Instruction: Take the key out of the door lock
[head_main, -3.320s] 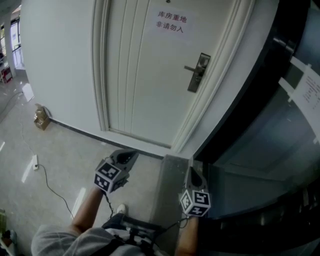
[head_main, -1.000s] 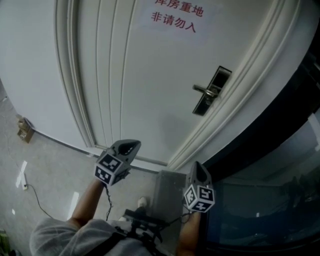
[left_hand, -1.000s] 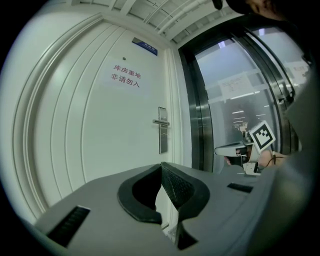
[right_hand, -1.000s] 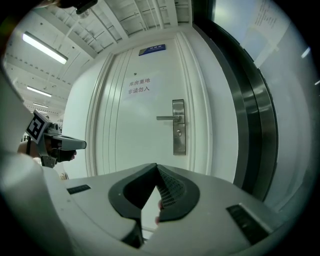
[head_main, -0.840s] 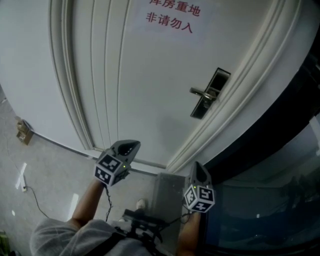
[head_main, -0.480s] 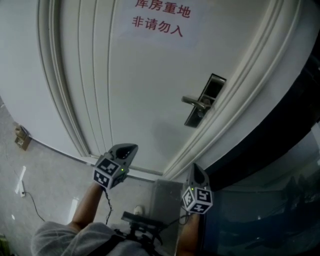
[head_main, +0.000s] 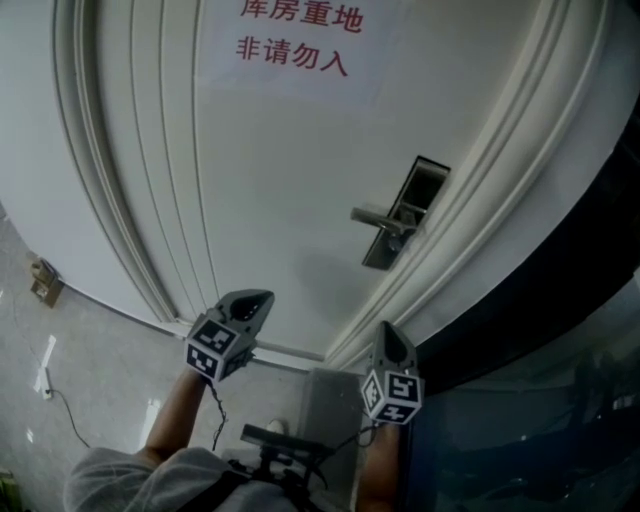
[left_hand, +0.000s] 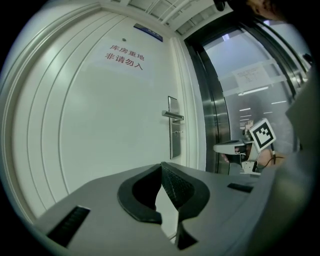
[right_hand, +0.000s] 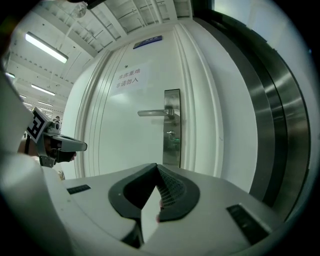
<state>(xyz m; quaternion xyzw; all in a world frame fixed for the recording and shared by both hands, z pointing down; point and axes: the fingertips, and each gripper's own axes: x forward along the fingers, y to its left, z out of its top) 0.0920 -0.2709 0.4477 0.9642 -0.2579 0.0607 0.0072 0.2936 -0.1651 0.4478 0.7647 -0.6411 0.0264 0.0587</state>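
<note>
Nearest, the right gripper (right_hand: 156, 169) and left gripper (left_hand: 161, 167) were both clamped shut on nothing, side by side, well short of a white door (head_main: 300, 180). Straight ahead of the right one (the nearer of the two) stood the lock plate (right_hand: 172, 127), the small key (right_hand: 171, 135) poking out below the handle (right_hand: 155, 113), probably end-on to the jaws; nothing blocked the way

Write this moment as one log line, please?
door: closed | left gripper: shut, empty | right gripper: shut, empty | key: in lock
</note>
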